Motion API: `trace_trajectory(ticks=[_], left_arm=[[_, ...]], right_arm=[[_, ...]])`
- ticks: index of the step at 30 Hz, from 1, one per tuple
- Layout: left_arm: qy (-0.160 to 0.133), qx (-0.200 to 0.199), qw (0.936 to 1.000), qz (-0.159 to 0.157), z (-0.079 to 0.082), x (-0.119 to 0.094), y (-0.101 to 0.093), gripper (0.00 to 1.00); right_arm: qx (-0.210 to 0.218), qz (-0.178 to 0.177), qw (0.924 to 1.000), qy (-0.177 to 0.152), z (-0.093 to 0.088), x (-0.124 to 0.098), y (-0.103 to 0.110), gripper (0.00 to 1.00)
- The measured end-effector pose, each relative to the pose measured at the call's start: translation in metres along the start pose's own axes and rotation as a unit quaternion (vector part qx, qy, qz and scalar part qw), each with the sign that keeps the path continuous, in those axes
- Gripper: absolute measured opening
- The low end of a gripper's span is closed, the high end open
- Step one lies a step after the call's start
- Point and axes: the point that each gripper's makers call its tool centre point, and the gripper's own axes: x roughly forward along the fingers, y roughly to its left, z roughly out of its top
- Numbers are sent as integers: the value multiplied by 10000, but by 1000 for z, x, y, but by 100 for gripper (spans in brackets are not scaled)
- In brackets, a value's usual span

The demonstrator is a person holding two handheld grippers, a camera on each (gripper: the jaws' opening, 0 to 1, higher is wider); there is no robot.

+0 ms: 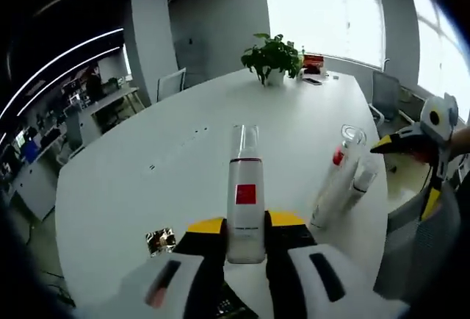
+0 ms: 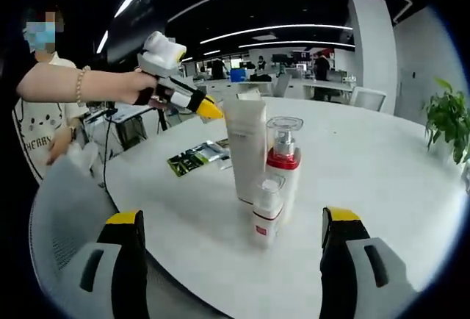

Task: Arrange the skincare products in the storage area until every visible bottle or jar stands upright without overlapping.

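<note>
Jaws of my left gripper [image 1: 245,239] are clamping an upright white bottle with a red label [image 1: 244,209] above the white desk [image 1: 147,172]. My right gripper [image 2: 231,260] is hovering wide open, facing a white tube [image 2: 246,146], a red-collared pump bottle [image 2: 283,161] and a small white bottle [image 2: 266,212] standing upright, clustered close together near the desk edge.

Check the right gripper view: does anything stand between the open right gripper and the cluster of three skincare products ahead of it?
Nothing visible does. Bare white table lies between the right gripper and the small bottle, which fronts the red pump bottle and white tube.
</note>
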Motion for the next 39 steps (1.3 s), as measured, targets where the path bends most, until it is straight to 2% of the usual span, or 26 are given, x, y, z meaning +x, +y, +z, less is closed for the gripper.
trace_trajectory(ticks=[7, 11, 14, 18, 27, 39], left_arm=[[-190, -310, 9990, 272, -11, -32, 4, 22], [-299, -403, 9981, 354, -14, -50, -1, 22], [-432, -500, 9970, 414, -15, -60, -1, 22], [-668, -628, 9945, 510, -9, -79, -12, 22], [-1086, -974, 9871, 655, -7, -103, -24, 22], [-1200, -932, 9852, 787, -14, -125, -50, 22]], right_arm=[[-41, 200, 9998, -50, 5, 5, 16, 100], [-110, 327, 9994, -98, 13, 10, 23, 100], [-157, 419, 9988, -198, 22, 13, 29, 100], [-213, 536, 9979, -309, 31, 17, 37, 100], [-259, 689, 9966, -366, 35, 20, 50, 100], [-194, 634, 9969, -422, 35, 16, 53, 100]])
